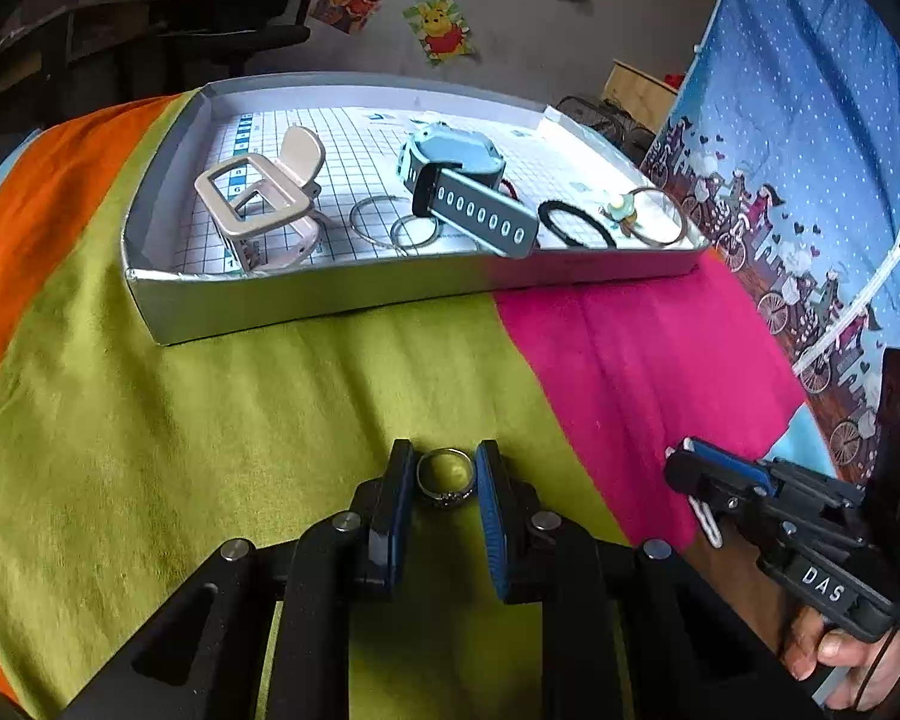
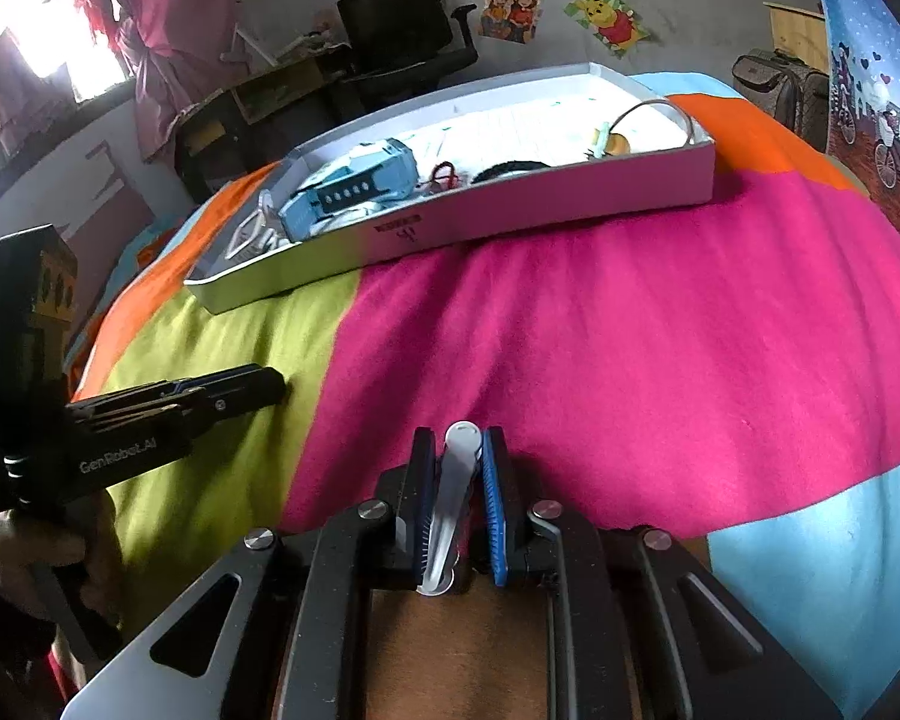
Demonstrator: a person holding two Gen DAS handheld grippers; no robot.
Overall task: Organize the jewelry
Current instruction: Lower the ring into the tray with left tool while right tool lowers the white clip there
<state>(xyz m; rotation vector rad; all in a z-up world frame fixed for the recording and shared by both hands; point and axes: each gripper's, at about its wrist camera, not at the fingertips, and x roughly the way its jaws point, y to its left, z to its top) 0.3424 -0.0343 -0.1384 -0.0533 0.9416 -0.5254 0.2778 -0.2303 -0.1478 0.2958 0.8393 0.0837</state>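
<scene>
Over the striped cloth (image 1: 270, 390), the left gripper (image 1: 445, 474) pinches a ring (image 1: 445, 473); the right gripper (image 2: 459, 450) clamps a white clip (image 2: 453, 492), the tray (image 1: 390, 291) well ahead.

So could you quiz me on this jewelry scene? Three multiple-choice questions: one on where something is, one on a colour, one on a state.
1. Where is the blue smartwatch?
A. on the green cloth
B. inside the shallow white box
C. in the right gripper

2. What colour is the cloth under the right gripper?
A. pink
B. black
C. white

3. What is the left gripper doing?
A. wide open and empty
B. closed on a silver ring
C. closed on a watch

Answers:
1 B: the watch lies on the box's grid-patterned floor.
2 A: the pink cloth spreads ahead of its fingers.
3 B: the ring sits between both fingers, which touch its sides.
</scene>
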